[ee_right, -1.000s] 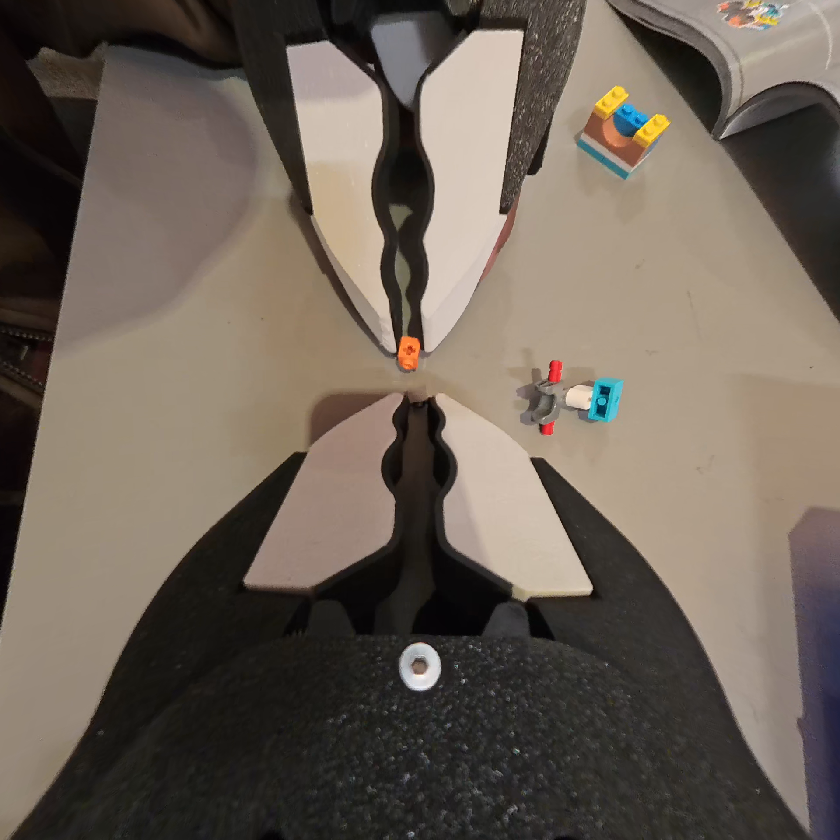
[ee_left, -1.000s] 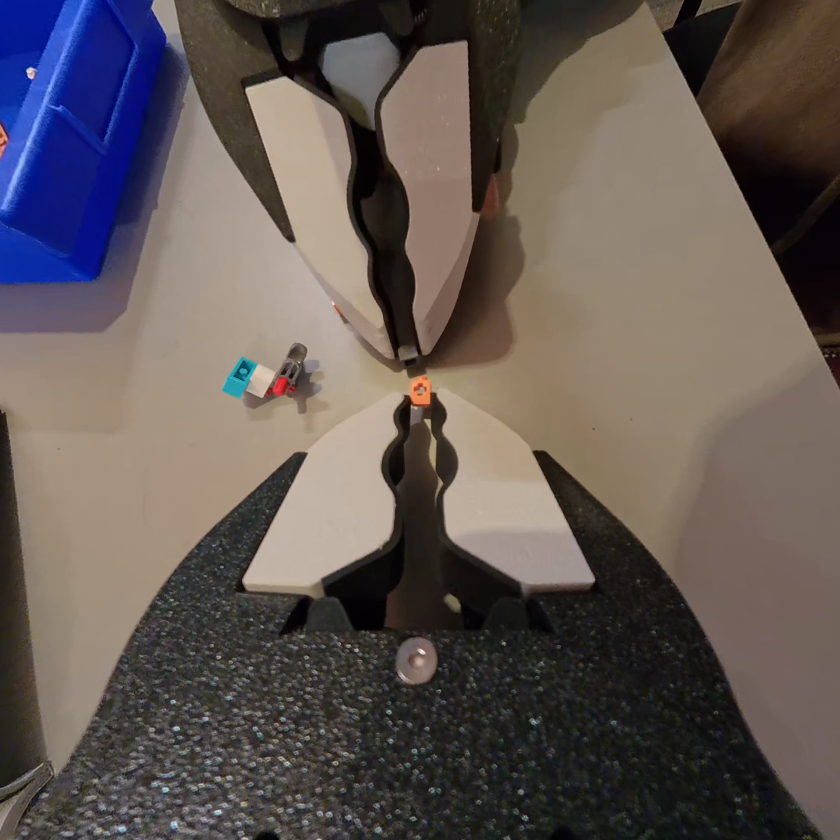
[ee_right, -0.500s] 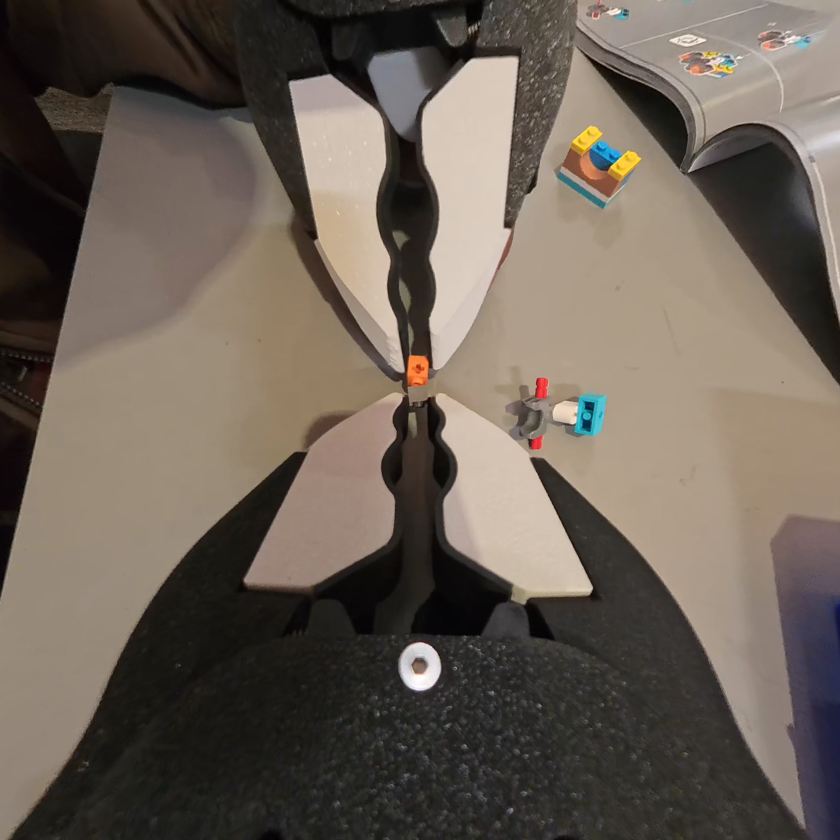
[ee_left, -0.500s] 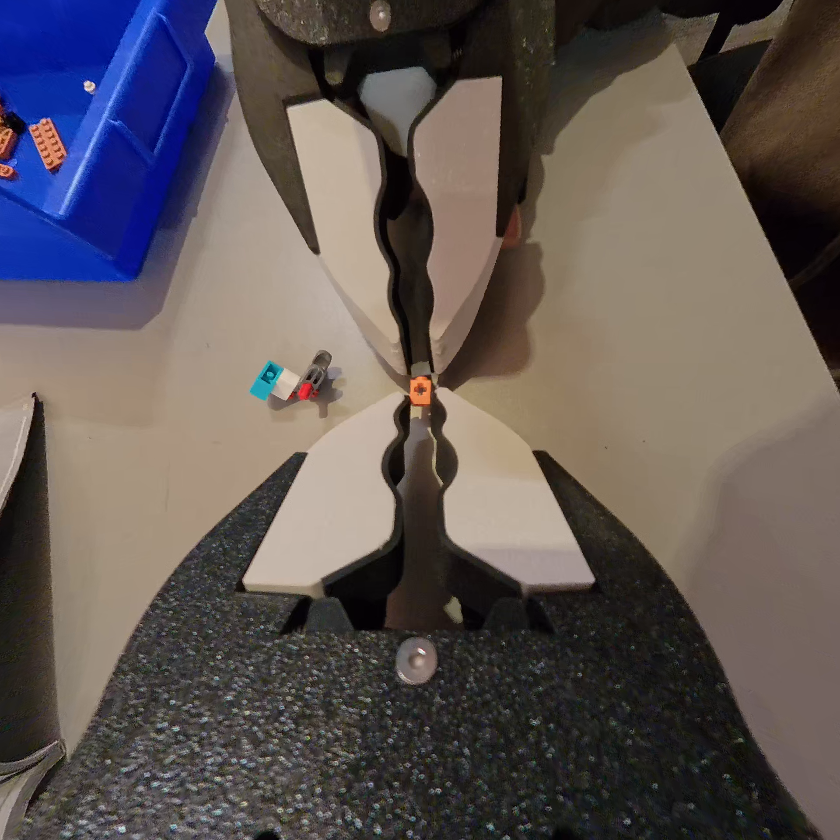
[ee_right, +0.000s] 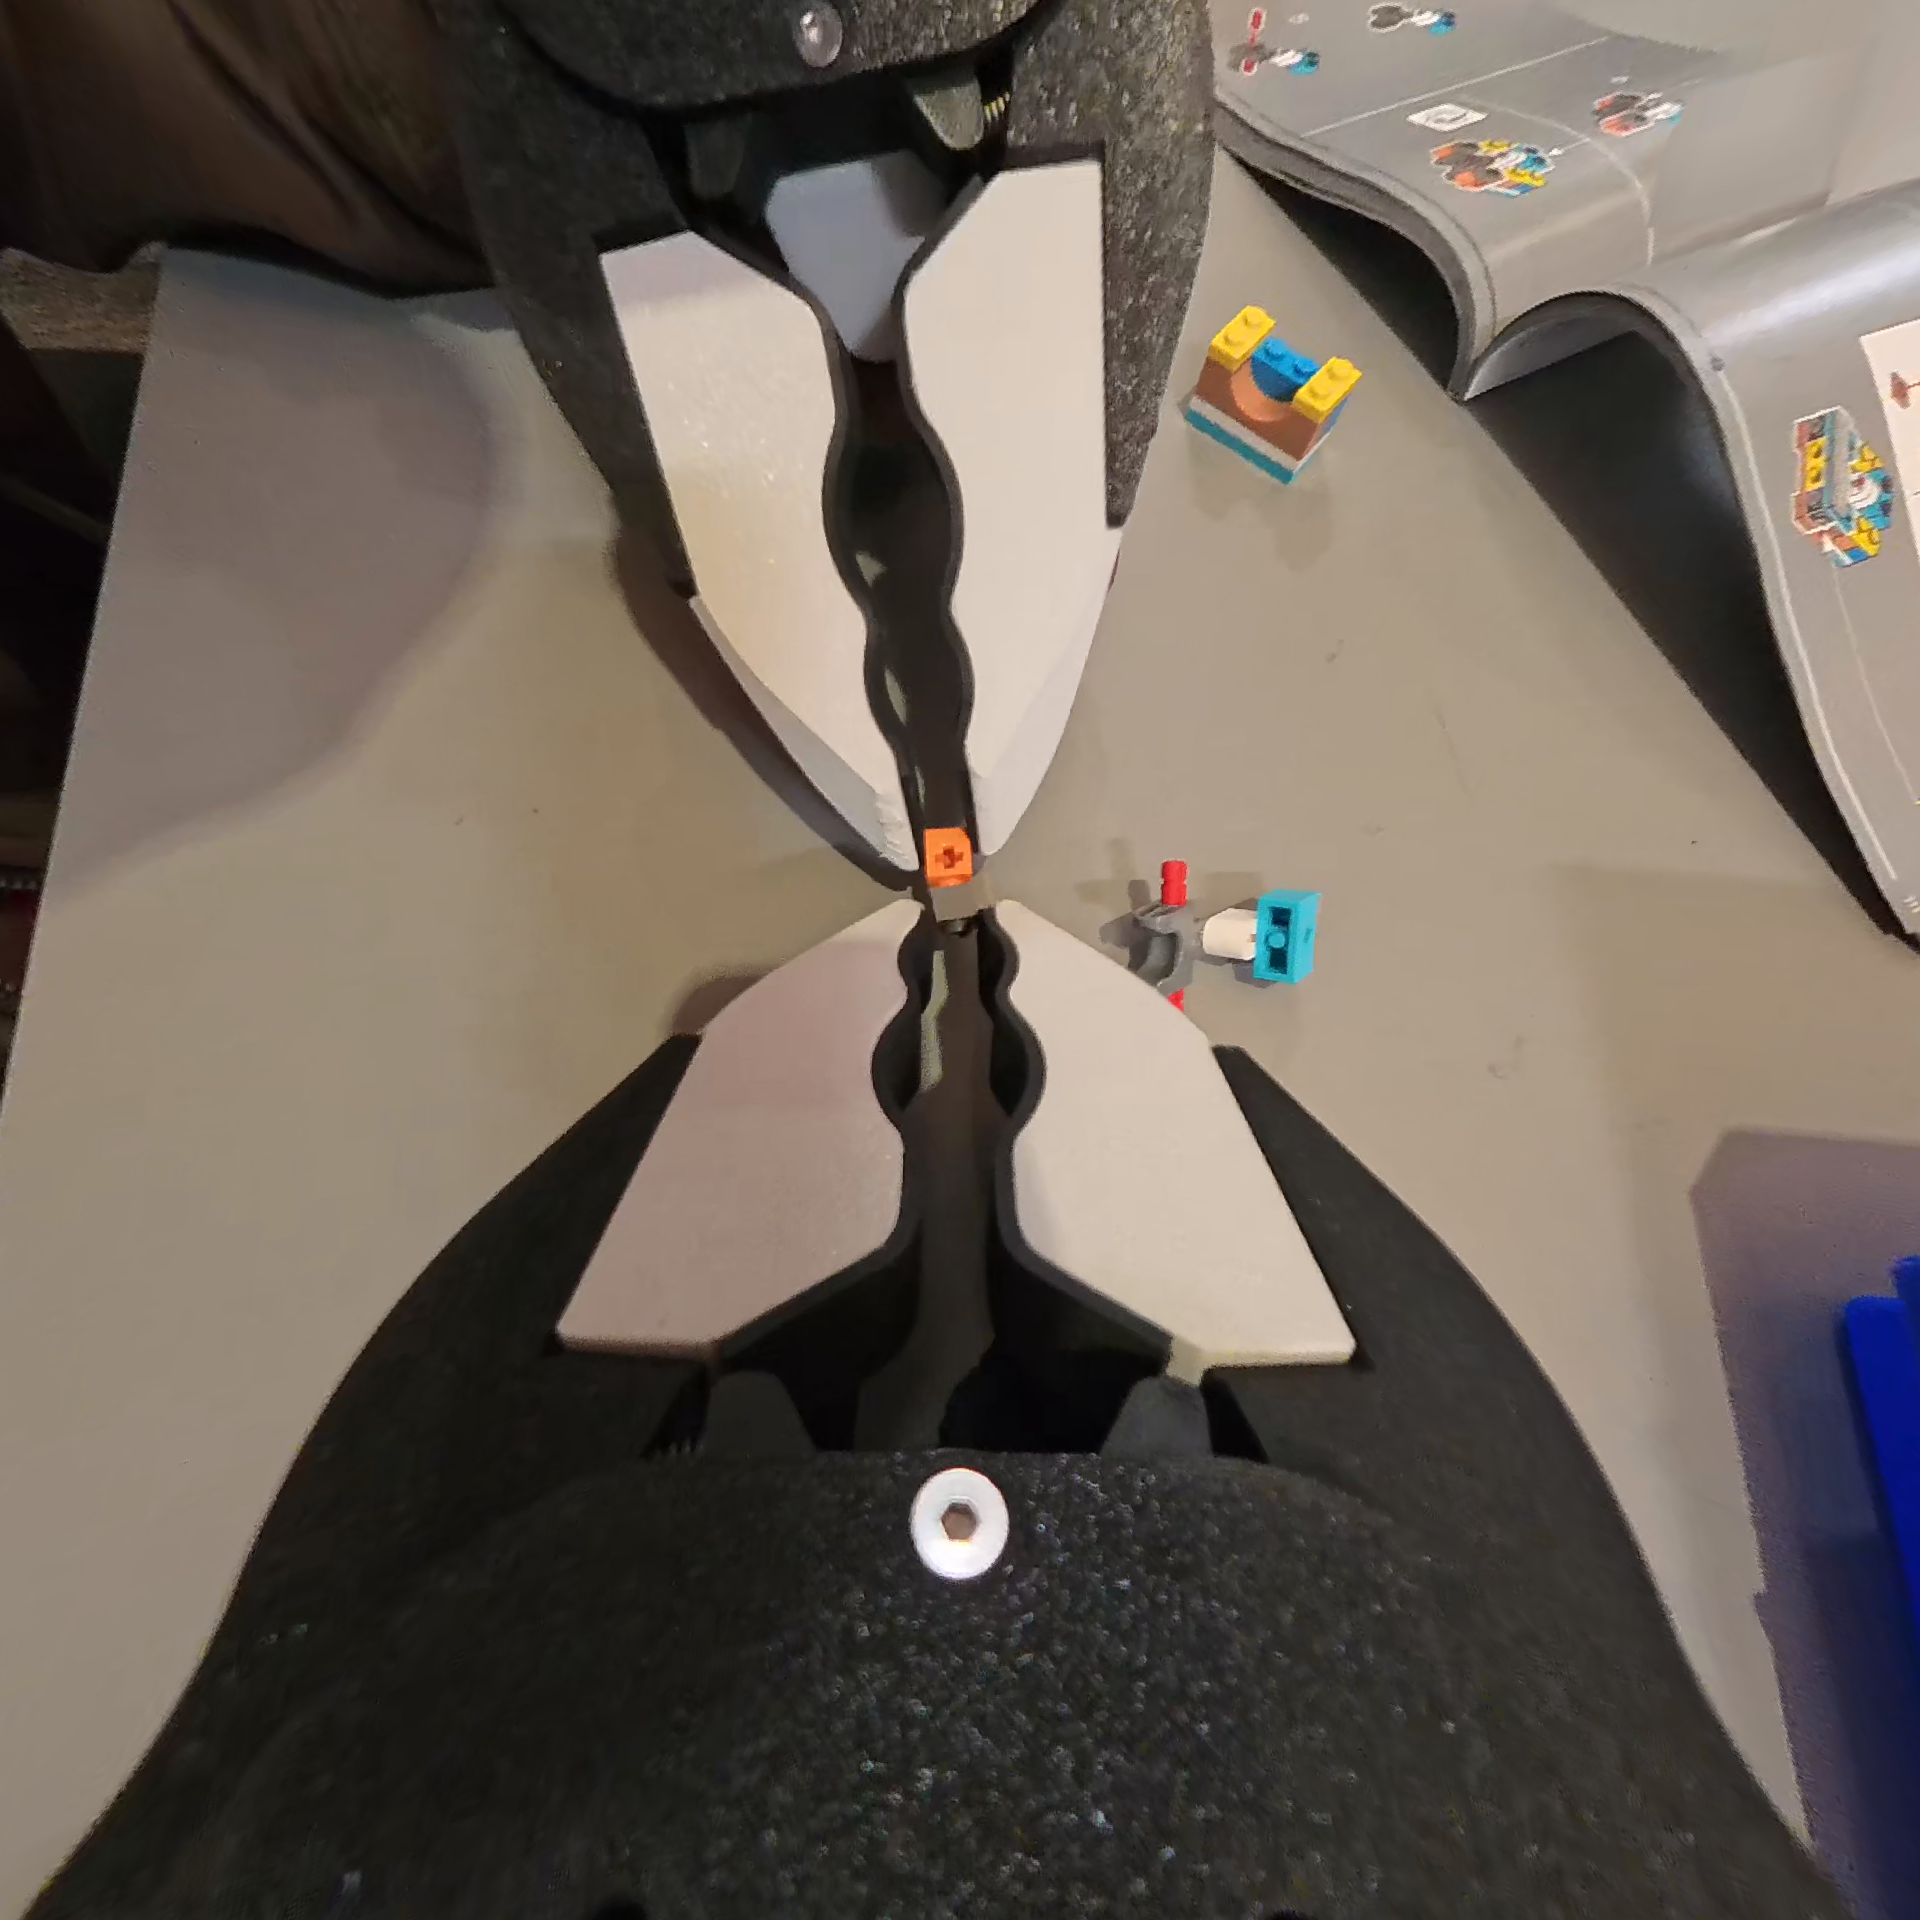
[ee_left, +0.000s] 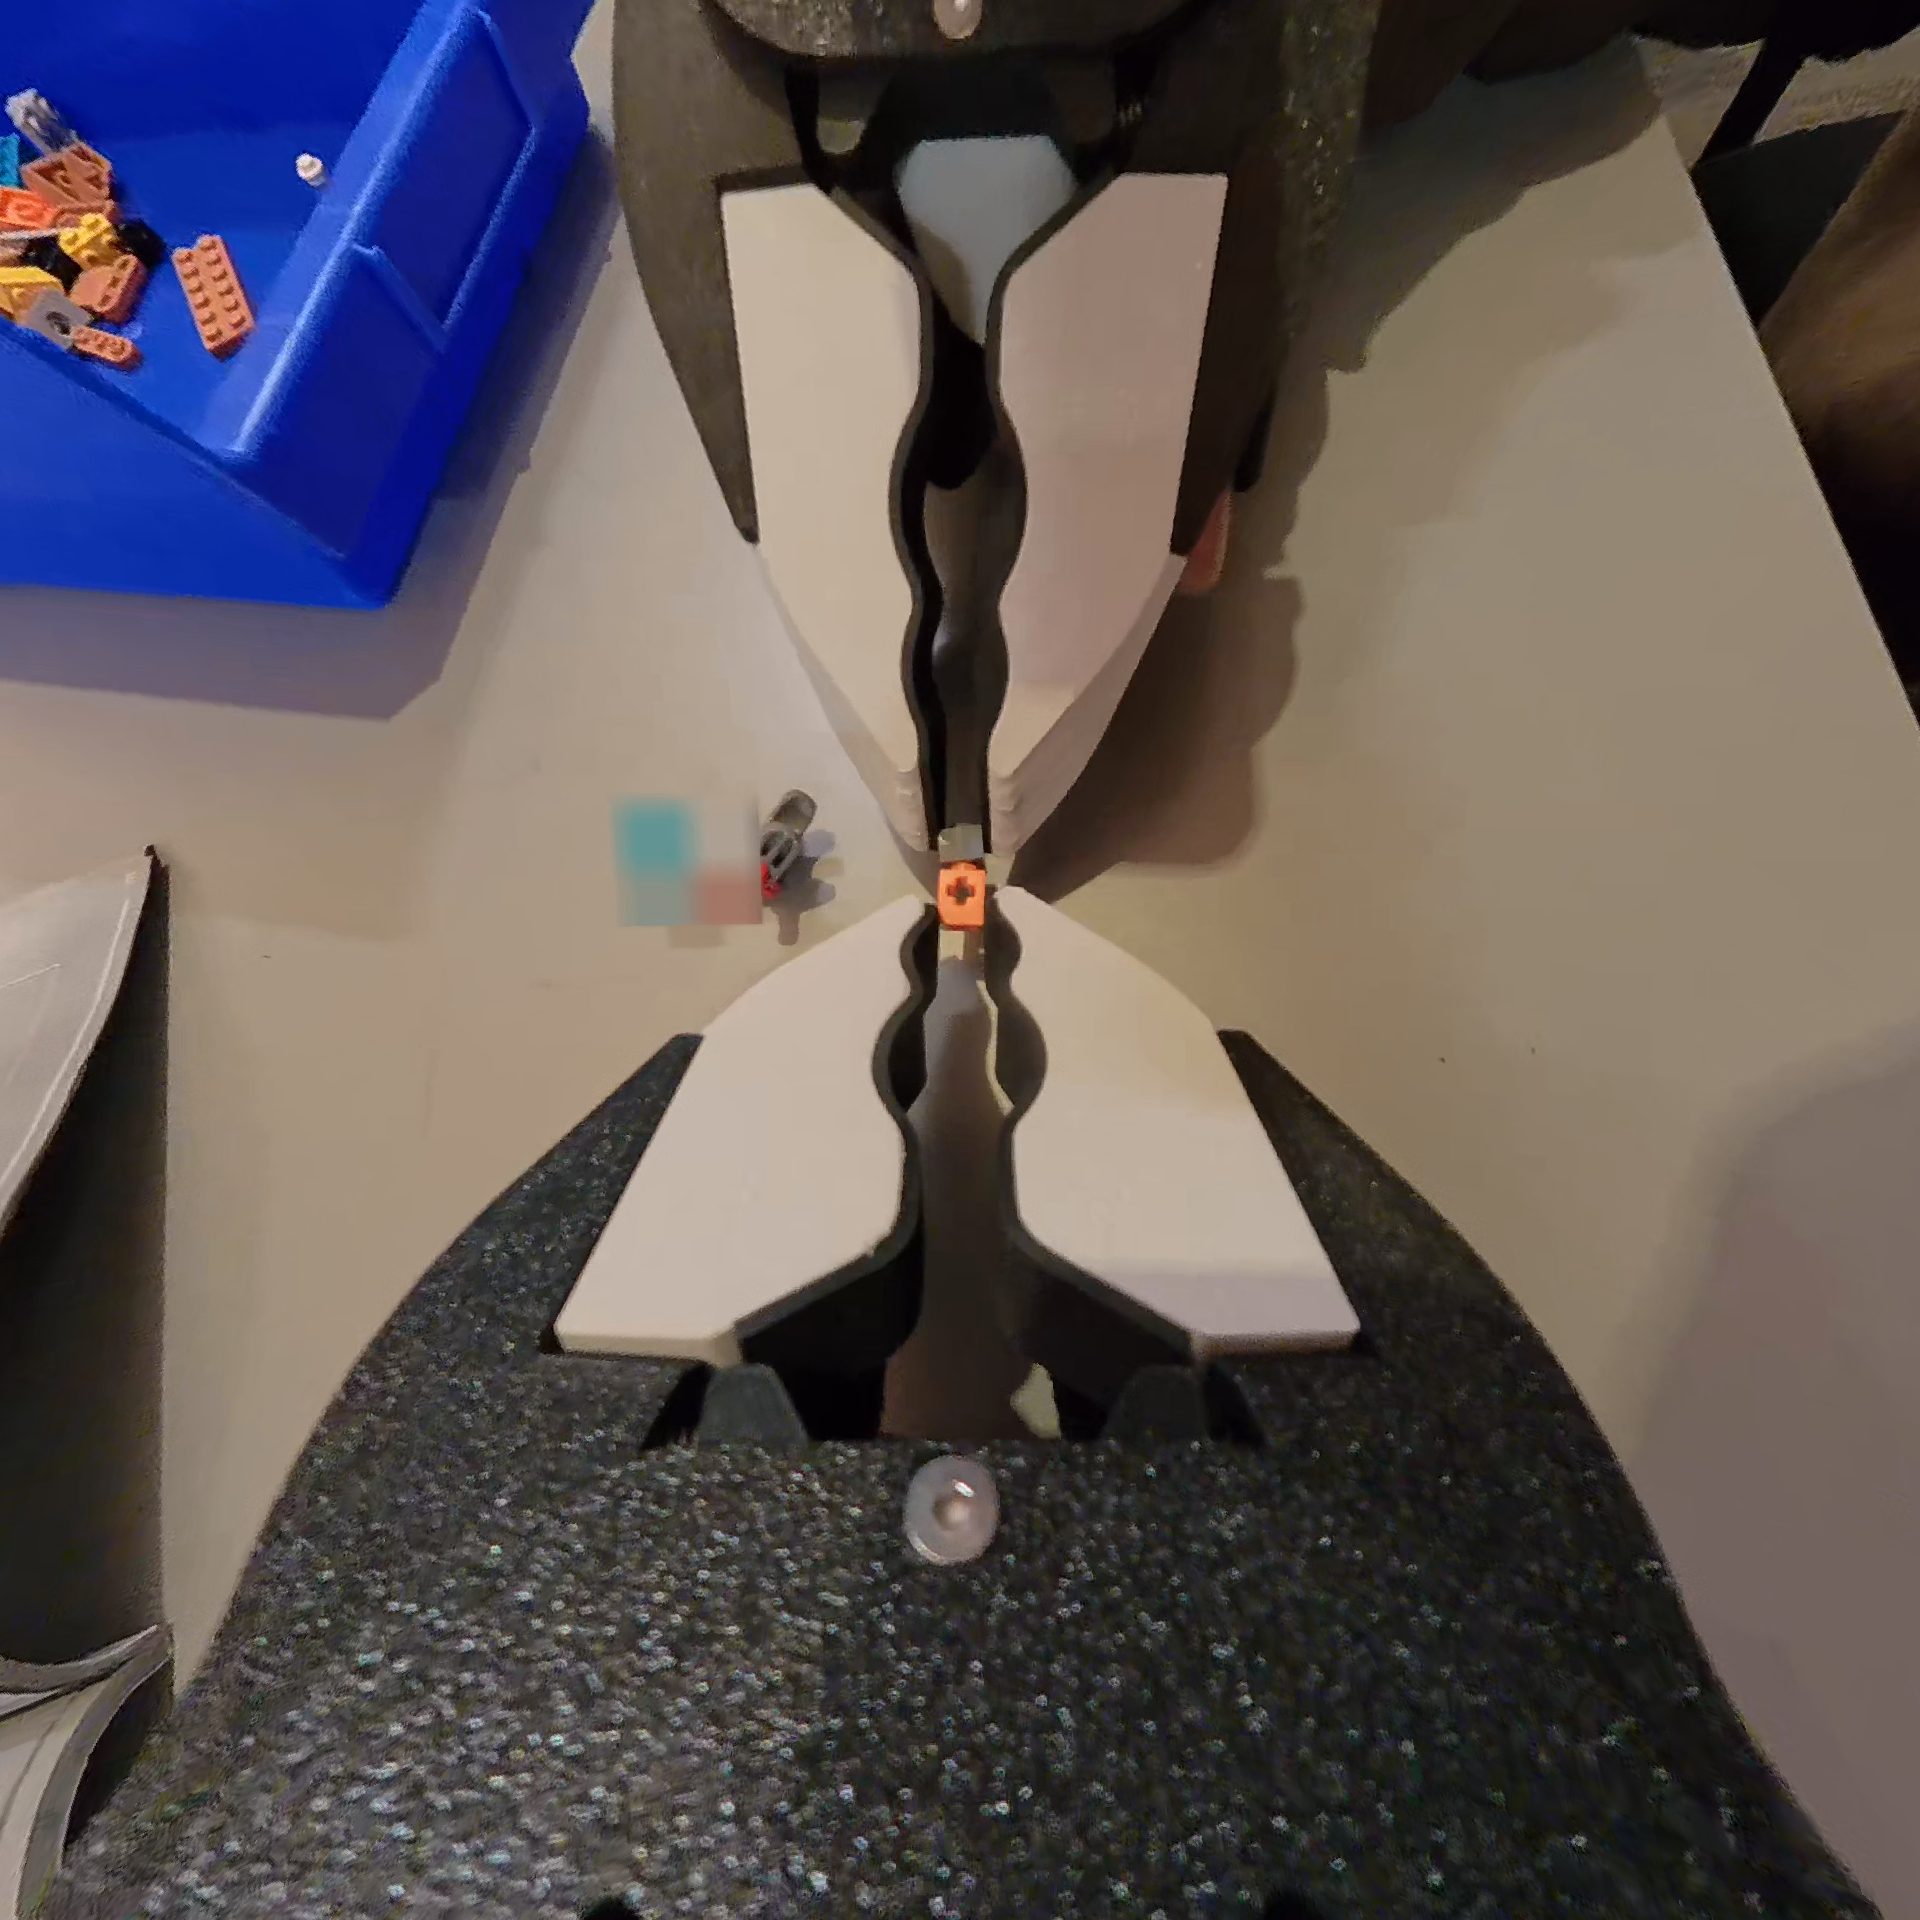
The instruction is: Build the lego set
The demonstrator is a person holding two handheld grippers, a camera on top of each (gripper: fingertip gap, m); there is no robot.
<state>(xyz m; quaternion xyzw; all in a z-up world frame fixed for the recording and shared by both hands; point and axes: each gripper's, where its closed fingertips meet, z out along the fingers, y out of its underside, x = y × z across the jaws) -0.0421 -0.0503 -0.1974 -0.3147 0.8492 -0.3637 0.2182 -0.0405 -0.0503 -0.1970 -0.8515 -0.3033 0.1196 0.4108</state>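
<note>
My left gripper [ee_left: 961,920] is shut on a small orange brick [ee_left: 961,896] with a cross hole. My right gripper [ee_right: 954,925] is shut on a small grey piece [ee_right: 954,912], mostly hidden between its tips. The two grippers point at each other tip to tip above the table. The orange brick [ee_right: 949,857] touches the grey piece [ee_left: 961,840]. A small teal, white, grey and red assembly [ee_right: 1231,935] lies on the table beside the tips; it also shows in the left wrist view [ee_left: 784,847], partly under a mosaic patch.
A blue bin [ee_left: 312,436] with several loose bricks stands at the far left in the left wrist view. A yellow, blue and brown build [ee_right: 1270,395] and an open instruction booklet [ee_right: 1662,239] lie beyond the assembly. The beige table [ee_left: 1507,987] has edges close on both sides. My left and right fingertips are right by each other.
The two grippers have come together. The gap between the orange brick and the grey piece has closed, and they now touch. Both views show more of the table, as if raised.
</note>
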